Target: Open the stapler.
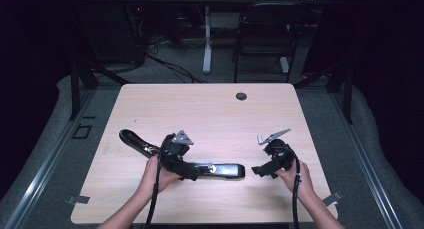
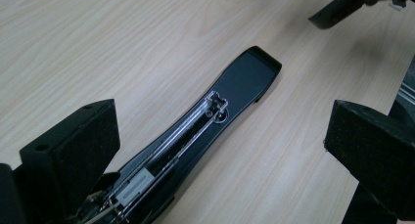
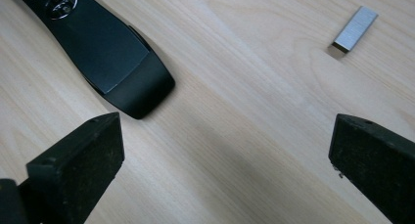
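Observation:
A black stapler lies opened out flat on the wooden table, its other arm reaching to the left. In the left gripper view its metal staple channel faces up and runs between my jaws. My left gripper hovers over the stapler's middle, open, its pads off the stapler. My right gripper stands open just right of the stapler's end, with bare table between its jaws. A silver strip of staples lies on the table beyond it.
A round cable hole sits near the table's far edge. A black chair and a white table leg stand on the floor behind. In the left gripper view, a jaw of the right gripper pokes in at top right.

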